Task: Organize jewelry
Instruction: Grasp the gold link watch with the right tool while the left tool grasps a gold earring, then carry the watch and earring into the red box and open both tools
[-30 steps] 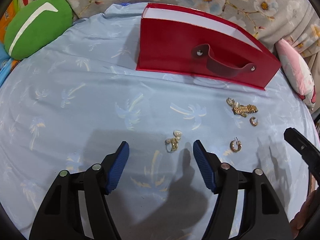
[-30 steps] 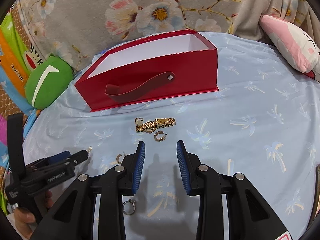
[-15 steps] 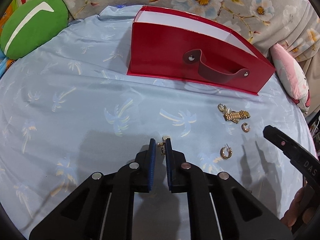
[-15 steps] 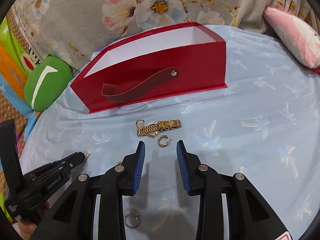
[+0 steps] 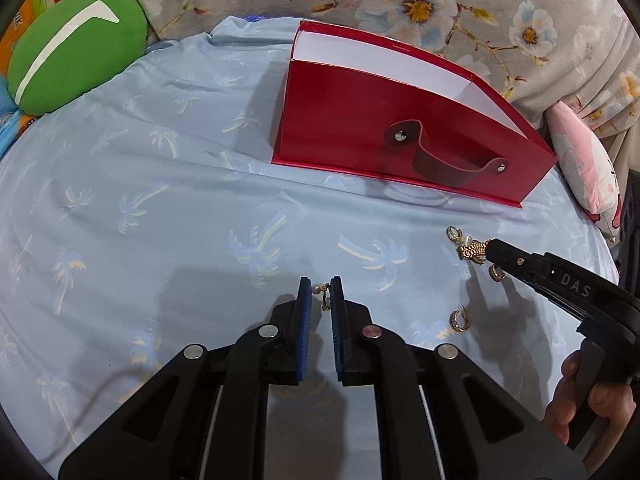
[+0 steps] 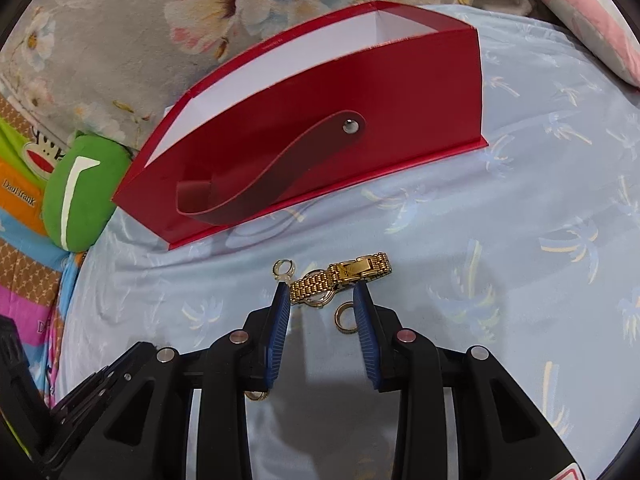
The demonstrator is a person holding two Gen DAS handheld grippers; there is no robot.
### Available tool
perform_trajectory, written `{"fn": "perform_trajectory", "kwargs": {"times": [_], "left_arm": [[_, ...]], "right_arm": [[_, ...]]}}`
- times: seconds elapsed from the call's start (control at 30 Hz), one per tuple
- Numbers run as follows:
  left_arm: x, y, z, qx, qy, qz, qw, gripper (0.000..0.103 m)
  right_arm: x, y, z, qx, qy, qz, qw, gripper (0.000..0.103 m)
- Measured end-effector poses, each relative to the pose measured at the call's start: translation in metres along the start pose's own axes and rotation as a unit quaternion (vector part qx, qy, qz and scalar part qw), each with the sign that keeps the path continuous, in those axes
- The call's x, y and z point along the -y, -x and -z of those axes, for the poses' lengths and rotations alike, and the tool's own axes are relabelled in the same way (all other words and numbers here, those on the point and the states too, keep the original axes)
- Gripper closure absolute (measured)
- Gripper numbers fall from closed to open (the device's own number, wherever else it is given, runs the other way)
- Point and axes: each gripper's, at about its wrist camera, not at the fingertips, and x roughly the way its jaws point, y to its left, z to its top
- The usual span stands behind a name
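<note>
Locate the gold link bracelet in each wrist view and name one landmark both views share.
Left wrist: gold link bracelet at right of centre, partly behind the right gripper's tip.
Right wrist: bracelet at centre, just beyond the open right gripper.
Shared landmark: red box behind it.

Bed sheet [image 5: 160, 208]: pale blue, printed with palm trees, a little wrinkled, it covers the whole surface.
Green cushion [image 5: 76, 44]: round, with a white stripe, at the far left edge of the sheet.
Flowered cloth [image 6: 120, 40]: grey, with big white and pink flowers, hangs behind.
Pink pillow [image 5: 584, 176]: pale pink and white, at the far right edge.
</note>
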Motion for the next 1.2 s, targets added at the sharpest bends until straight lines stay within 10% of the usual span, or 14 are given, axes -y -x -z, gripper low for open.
{"fn": "perform_trajectory", "kwargs": {"times": [0.37,0.67,1.2], "left_arm": [[-0.007,-0.005,-0.004,-0.002,0.007,0.0,1.0,0.094],[-0.008,-0.007,-0.004,-0.002,0.007,0.003,1.0,0.094],[0.009,0.034,-0.033,0.055,-0.021,0.008,0.9982,0.094]], "right_arm": [[-0.005,-0.018,-0.014,0.023,-0.023,0.019,0.999,0.07],[-0.002,-0.019,-0.016,0.036,-0.013,0.037,0.999,0.091],[-0.029,0.083,-0.014,0.132,0.047,-0.001,0.99,0.092]]}}
